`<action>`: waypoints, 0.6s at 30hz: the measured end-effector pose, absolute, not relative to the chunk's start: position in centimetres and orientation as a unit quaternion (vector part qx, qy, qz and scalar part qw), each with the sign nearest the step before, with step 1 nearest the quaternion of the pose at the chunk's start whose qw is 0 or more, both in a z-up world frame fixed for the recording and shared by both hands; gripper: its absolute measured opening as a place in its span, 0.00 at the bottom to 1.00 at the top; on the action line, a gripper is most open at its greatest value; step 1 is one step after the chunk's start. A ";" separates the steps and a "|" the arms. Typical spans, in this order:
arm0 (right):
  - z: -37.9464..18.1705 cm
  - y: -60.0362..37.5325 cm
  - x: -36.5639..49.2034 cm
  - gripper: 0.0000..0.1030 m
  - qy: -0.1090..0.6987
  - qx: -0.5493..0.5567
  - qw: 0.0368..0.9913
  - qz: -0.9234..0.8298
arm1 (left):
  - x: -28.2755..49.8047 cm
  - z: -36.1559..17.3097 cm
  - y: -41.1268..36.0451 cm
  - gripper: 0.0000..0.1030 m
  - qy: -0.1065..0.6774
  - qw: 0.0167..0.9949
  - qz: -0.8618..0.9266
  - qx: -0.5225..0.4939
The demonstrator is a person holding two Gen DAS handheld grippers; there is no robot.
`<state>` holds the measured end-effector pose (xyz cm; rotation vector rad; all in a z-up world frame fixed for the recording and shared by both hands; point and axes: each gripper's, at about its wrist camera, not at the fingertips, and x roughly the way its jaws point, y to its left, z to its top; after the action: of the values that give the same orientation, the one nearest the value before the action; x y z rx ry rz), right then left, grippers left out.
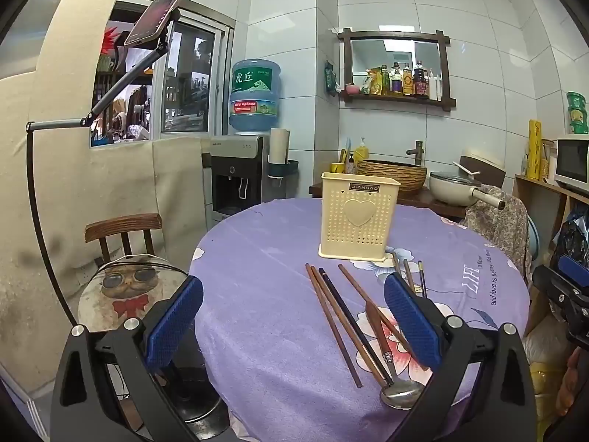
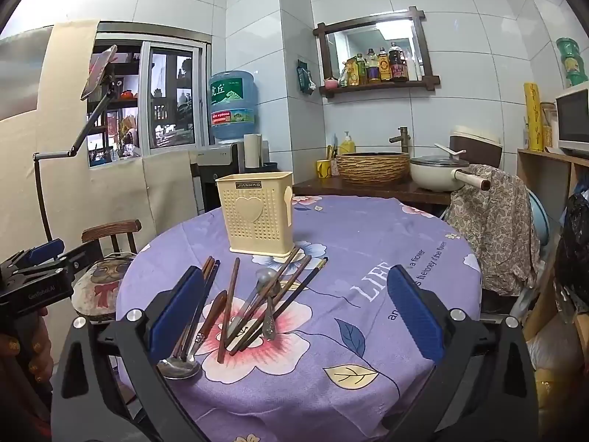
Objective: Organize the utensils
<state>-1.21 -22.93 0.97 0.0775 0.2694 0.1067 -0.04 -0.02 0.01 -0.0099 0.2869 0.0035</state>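
A cream perforated utensil holder [image 1: 359,219] [image 2: 259,217] with a heart on its front stands upright near the middle of the round table. In front of it lie several chopsticks [image 1: 333,324] [image 2: 230,305] and spoons scattered on the cloth. A wood-handled metal spoon [image 1: 399,392] [image 2: 182,366] lies nearest the table's front edge. A second metal spoon [image 2: 265,281] rests among the chopsticks. My left gripper [image 1: 294,326] hovers open over the front left of the pile, nothing between its fingers. My right gripper [image 2: 294,316] is open too, above the cloth right of the pile.
The table wears a purple flowered cloth [image 2: 368,243]. A wooden chair with a cat cushion [image 1: 129,287] stands at the left. A phone on a stand [image 1: 152,18] reaches over from the left. A cloth-draped chair [image 2: 493,228] is at the right; sink counter behind.
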 end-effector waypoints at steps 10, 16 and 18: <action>0.7 -22.6 -1.1 0.95 0.136 0.034 0.989 0.054 | -0.2 0.5 0.2 0.94 0.147 0.989 0.002 -0.013; 0.4 -22.5 -1.0 0.95 0.137 0.034 0.988 0.056 | -0.3 0.2 0.2 0.94 0.138 0.990 -0.003 -0.010; 0.4 -22.6 -0.9 0.95 0.137 0.034 0.988 0.057 | -0.4 0.2 0.0 0.94 0.137 0.991 -0.002 -0.007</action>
<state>-0.92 -22.57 0.40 0.0678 0.2756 0.1141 -0.41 0.04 0.18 -0.0137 0.2747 -0.0038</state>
